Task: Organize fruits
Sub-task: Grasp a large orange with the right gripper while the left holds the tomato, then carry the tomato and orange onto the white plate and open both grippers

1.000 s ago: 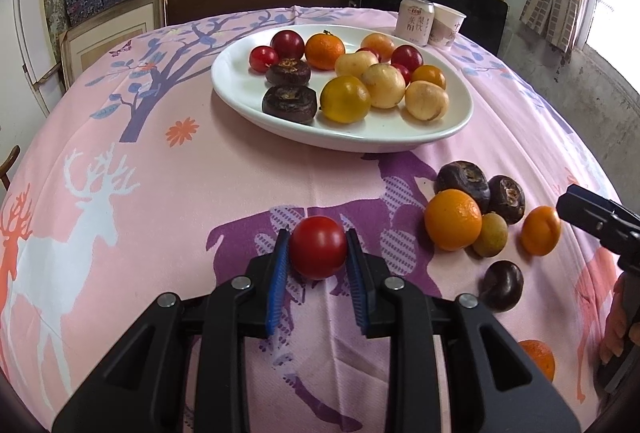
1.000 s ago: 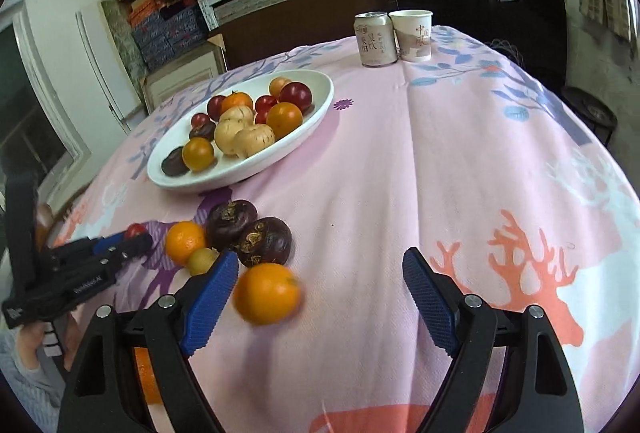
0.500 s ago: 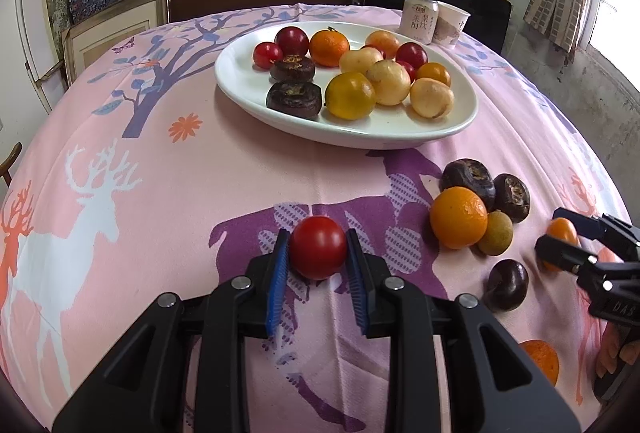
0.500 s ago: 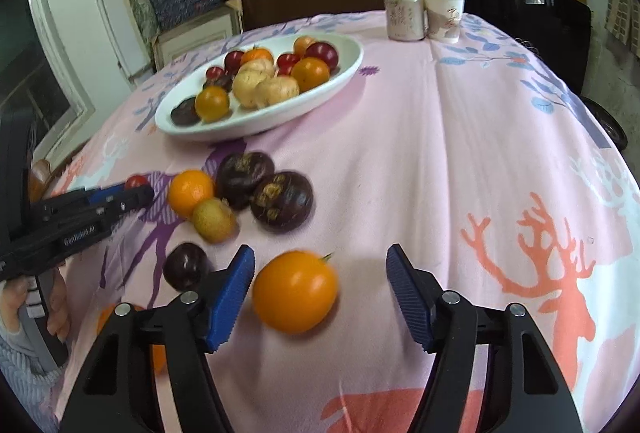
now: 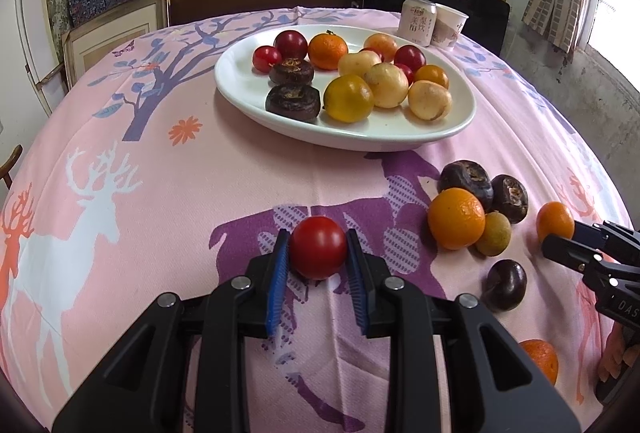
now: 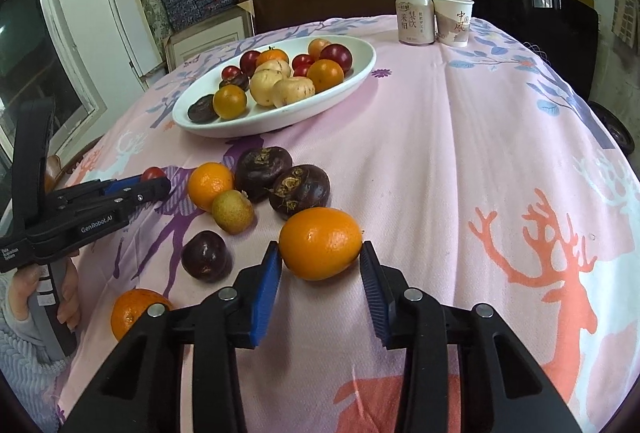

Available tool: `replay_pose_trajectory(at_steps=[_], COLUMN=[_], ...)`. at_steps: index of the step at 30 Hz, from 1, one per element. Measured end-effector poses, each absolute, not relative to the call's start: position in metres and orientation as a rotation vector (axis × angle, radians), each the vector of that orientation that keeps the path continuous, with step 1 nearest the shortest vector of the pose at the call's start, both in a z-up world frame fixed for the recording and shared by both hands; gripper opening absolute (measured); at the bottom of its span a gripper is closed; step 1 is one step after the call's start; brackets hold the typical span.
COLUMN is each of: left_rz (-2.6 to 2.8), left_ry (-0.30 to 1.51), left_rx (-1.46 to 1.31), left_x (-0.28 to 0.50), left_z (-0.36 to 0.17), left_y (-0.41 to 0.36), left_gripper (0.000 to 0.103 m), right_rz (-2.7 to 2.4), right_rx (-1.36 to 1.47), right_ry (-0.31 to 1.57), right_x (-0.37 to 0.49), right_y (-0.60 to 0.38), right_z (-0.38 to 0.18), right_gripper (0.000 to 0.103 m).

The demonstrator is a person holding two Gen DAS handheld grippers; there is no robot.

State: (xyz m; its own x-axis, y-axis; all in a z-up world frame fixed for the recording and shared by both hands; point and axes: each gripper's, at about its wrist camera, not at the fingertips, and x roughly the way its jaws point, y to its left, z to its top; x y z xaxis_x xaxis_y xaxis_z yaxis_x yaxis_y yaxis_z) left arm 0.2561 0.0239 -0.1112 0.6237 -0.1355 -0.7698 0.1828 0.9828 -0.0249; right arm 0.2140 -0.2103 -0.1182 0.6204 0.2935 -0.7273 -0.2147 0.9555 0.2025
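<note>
My left gripper (image 5: 318, 251) is shut on a red tomato (image 5: 318, 247) just above the pink tablecloth. It shows at the left of the right wrist view as the left gripper (image 6: 158, 185), with the tomato (image 6: 153, 173) at its tips. My right gripper (image 6: 320, 253) is closing its jaws on an orange (image 6: 320, 249); both blue pads touch its sides. A white oval plate (image 5: 360, 143) further back holds several fruits. From the left wrist view, the right gripper (image 5: 560, 237) reaches in from the right edge around that orange (image 5: 554, 221).
Loose fruit lies between the grippers: an orange (image 5: 456, 219), two dark chestnut-like fruits (image 5: 466, 179), a small tan fruit (image 5: 494, 233), a dark plum (image 5: 506, 285) and a nearer orange (image 5: 540, 357). A can (image 5: 418, 21) and a paper cup (image 5: 450, 27) stand behind the plate.
The right gripper's jaws have narrowed from wide apart to touching the orange, which now sits centred between them. The left gripper and its tomato have stayed put.
</note>
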Motion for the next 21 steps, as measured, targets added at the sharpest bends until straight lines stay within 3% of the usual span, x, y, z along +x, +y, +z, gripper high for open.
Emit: replay_pose_trajectory(at_steps=[12,21], left_rz=[-0.107,-0.086], left_ry=[0.752,0.68], left_rx=[0.086,0.138], left_x=[0.248,0.289], left_z=[-0.084,-0.049], left_y=[0.025,0.011], left_gripper=[0.027,0.027], right_rz=[0.29,0.317], right_rx=[0.155,0.094], right_ry=[0.777,0.715], right_x=[0.214,0.261], right_y=[-0.222,-0.199], right_z=[-0.1,-0.049], right_gripper=[0.041,0.041])
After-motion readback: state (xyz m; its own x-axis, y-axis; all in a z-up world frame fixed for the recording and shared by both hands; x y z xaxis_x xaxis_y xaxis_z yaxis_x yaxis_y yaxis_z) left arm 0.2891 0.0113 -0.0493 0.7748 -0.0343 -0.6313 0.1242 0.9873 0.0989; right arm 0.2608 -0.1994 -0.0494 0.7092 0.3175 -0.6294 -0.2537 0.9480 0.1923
